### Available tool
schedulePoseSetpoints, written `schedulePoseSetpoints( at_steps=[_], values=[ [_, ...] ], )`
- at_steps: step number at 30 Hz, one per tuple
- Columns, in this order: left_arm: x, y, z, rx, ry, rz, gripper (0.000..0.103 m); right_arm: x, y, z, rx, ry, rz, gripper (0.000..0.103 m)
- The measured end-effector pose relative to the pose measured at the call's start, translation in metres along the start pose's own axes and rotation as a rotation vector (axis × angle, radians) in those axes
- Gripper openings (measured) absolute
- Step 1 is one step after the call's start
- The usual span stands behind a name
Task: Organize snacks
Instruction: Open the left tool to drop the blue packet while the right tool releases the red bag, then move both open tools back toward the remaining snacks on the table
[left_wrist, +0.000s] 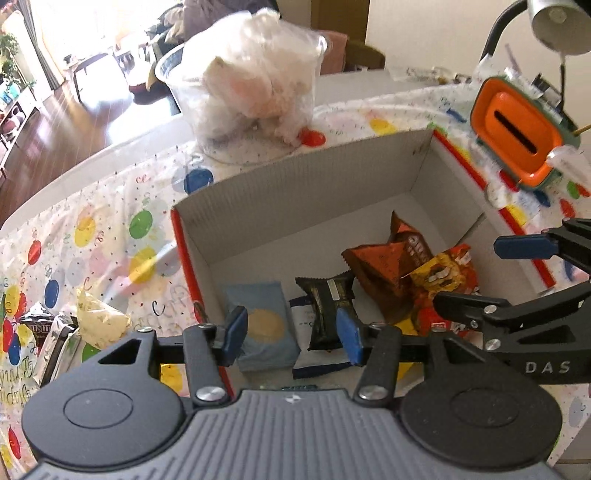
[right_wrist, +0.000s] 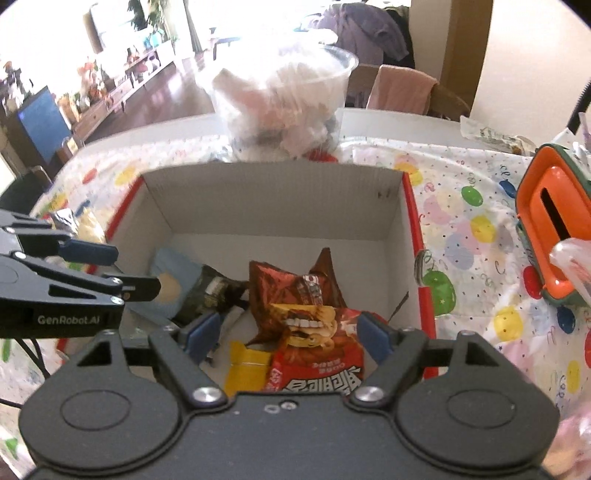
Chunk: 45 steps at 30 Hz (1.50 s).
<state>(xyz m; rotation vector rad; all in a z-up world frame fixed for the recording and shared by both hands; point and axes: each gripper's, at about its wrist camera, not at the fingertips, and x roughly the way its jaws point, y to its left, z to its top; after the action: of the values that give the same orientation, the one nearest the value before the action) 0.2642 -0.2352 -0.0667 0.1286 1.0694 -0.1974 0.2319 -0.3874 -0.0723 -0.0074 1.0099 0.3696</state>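
A: How far along is the sorting?

B: Well on. The open white cardboard box with red outer sides (left_wrist: 295, 192) already holds several snacks. Just beyond the left gripper (left_wrist: 291, 330), whose fingers (left_wrist: 236, 325) stand apart and grasp nothing, lie a pale blue flat packet with a yellow disc (left_wrist: 264, 325) and a black foil-wrapped bar (left_wrist: 328, 302) on top of a white wrapper

A: And the right side?

B: The right gripper (right_wrist: 286, 332) is released too; its fingers (right_wrist: 371, 328) are spread wide, with nothing pressed between them. Directly under and ahead of them sit a red and yellow crisp bag with printed lettering (right_wrist: 314, 354) and, beyond it, a brown glossy crumpled packet (right_wrist: 291, 284). Both look dropped, not held

A: What is left?

B: Off to the left of the left fingers, outside the box on the counter (left_wrist: 110, 206) with its balloon-print cloth, a dark candy bag, a silvery wrapper and a cream crinkled packet (left_wrist: 99, 317) still wait. I judge those go in next

A: Anything else nearby?

B: Beyond the box stands a clear plastic tub stuffed with white bags (left_wrist: 251, 92), and to the right of the right fingers an orange slotted holder (right_wrist: 554, 221). Whether either belongs to the job, I cannot tell
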Motion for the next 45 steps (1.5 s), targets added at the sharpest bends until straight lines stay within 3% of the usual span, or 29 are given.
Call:
schedulePoseSetpoints(
  at_steps=[13, 24, 36, 45],
  values=[
    [-0.058, 0.030, -0.027, -0.020, -0.119, -0.065, 0.066, -0.053, 0.039, -0.007, 0.049, -0.123, 0.036, 0.093],
    [-0.100, 0.078, -0.066, -0.053, -0.204, -0.083, 0.078, -0.077, 0.091, -0.019, 0.054, -0.201, 0.099, 0.103],
    [-0.125, 0.152, -0.114, -0.096, -0.256, -0.061, 0.083, -0.064, 0.176, -0.021, -0.023, -0.202, 0.174, 0.103],
    [-0.128, 0.223, -0.147, -0.102, -0.236, -0.062, 0.083, -0.042, 0.231, -0.020, -0.090, -0.183, 0.175, 0.103]
  ],
)
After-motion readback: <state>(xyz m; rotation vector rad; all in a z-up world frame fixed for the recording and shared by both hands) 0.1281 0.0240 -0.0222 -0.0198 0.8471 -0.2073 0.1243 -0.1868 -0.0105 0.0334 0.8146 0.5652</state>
